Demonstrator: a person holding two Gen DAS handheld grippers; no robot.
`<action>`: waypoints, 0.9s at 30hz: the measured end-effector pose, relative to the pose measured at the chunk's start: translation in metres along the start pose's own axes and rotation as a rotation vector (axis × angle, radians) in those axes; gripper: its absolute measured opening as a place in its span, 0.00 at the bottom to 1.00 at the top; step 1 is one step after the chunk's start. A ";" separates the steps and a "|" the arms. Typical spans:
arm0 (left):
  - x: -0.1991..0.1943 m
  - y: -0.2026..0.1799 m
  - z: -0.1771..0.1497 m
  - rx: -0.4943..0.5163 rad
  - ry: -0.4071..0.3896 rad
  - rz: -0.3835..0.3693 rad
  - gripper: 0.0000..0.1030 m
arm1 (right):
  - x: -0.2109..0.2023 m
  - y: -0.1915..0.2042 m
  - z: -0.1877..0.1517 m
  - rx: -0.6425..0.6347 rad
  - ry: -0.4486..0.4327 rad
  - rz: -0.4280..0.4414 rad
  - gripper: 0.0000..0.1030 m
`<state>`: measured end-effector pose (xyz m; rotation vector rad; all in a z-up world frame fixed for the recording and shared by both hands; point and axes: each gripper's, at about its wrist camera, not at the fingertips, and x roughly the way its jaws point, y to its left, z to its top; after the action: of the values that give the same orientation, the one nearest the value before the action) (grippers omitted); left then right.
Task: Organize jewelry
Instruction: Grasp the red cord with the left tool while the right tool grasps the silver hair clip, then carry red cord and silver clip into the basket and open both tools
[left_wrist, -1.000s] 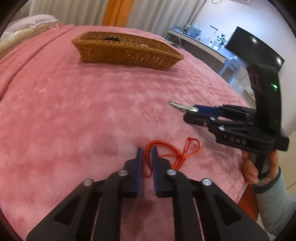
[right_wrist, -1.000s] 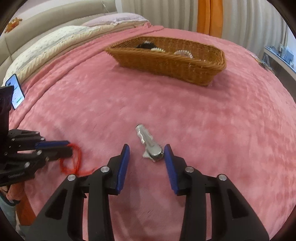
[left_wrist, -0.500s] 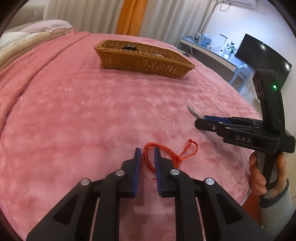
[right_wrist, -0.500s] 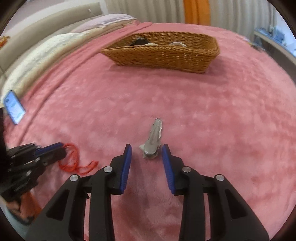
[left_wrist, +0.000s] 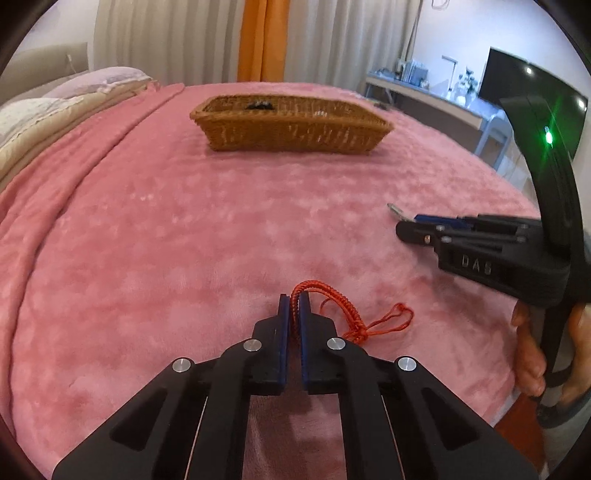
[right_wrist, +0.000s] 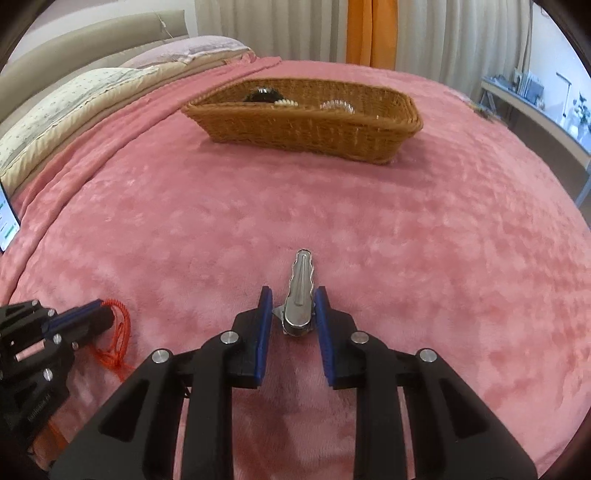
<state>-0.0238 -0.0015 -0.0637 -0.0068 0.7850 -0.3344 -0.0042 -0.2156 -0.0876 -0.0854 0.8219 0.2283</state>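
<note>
My left gripper (left_wrist: 294, 301) is shut on a red braided cord bracelet (left_wrist: 345, 315), whose tail trails to the right on the pink blanket. It also shows in the right wrist view (right_wrist: 118, 328). My right gripper (right_wrist: 293, 299) is shut on a silver metal hair clip (right_wrist: 300, 295) that points away from me. The clip's tip sticks out past the right gripper in the left wrist view (left_wrist: 395, 209). A wicker basket (right_wrist: 306, 129) with several pieces of jewelry inside stands farther back on the bed; it also shows in the left wrist view (left_wrist: 291, 133).
The pink blanket (left_wrist: 184, 240) covers the bed. Pillows (right_wrist: 92, 88) lie at the back left. A phone (right_wrist: 7, 221) lies at the left edge. A desk and a TV (left_wrist: 517, 88) stand at the right beyond the bed.
Both grippers have closed: the left on the red bracelet, the right on the hair clip. The clip turned to point straight ahead. Both views tilted up toward the basket.
</note>
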 end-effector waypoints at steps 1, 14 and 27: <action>-0.005 0.001 0.004 -0.009 -0.021 -0.009 0.03 | -0.006 0.000 0.002 -0.001 -0.016 0.001 0.20; -0.038 0.007 0.132 -0.011 -0.279 -0.107 0.03 | -0.084 -0.023 0.104 -0.027 -0.296 -0.073 0.20; 0.089 0.033 0.252 -0.043 -0.302 -0.087 0.03 | 0.019 -0.062 0.218 0.041 -0.275 0.015 0.20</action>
<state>0.2193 -0.0267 0.0492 -0.1292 0.4932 -0.3889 0.1792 -0.2367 0.0459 -0.0089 0.5529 0.2312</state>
